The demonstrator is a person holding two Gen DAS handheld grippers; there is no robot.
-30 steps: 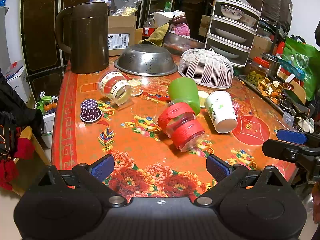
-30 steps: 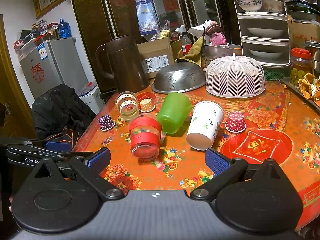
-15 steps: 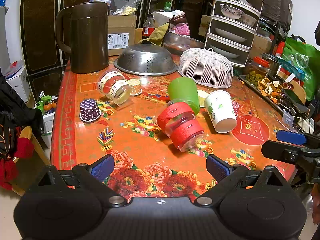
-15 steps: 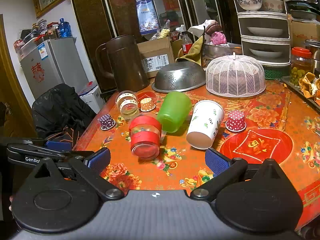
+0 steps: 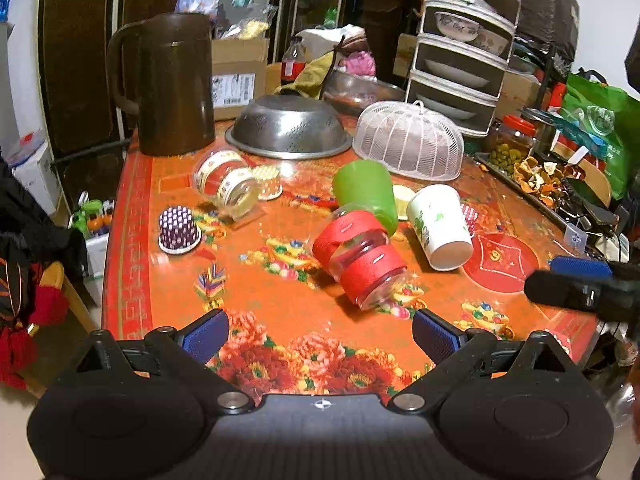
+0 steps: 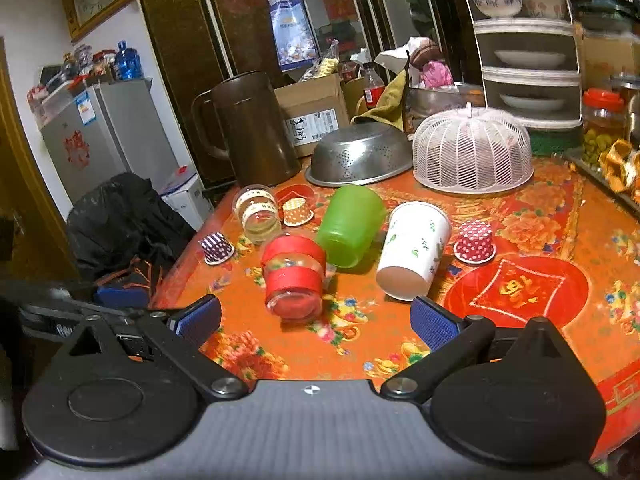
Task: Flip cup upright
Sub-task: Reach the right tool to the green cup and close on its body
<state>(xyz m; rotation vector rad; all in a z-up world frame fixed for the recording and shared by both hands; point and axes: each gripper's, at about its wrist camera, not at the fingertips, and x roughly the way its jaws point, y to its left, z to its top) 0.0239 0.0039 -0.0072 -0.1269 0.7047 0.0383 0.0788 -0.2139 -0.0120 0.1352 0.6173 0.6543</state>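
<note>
Lying on its side at the centre of the left wrist frame, the red-banded clear cup touches the tipped green cup. The left gripper and right gripper both gape, holding nothing, low in frame.

An orange-red tablecloth printed with multicoloured flowers and a red medallion with a gold character is seen. A clear glass cup banded in red is shown beside a plain bright-green plastic cup and a white paper cup sprigged with green leaves. A purple cupcake liner with white dots, a red liner with white dots and an orange chequered liner are visible. A dark brown jug, a silver perforated colander and a white lattice food cover are shown. Blue pads are carried on black gripper fingers.
</note>
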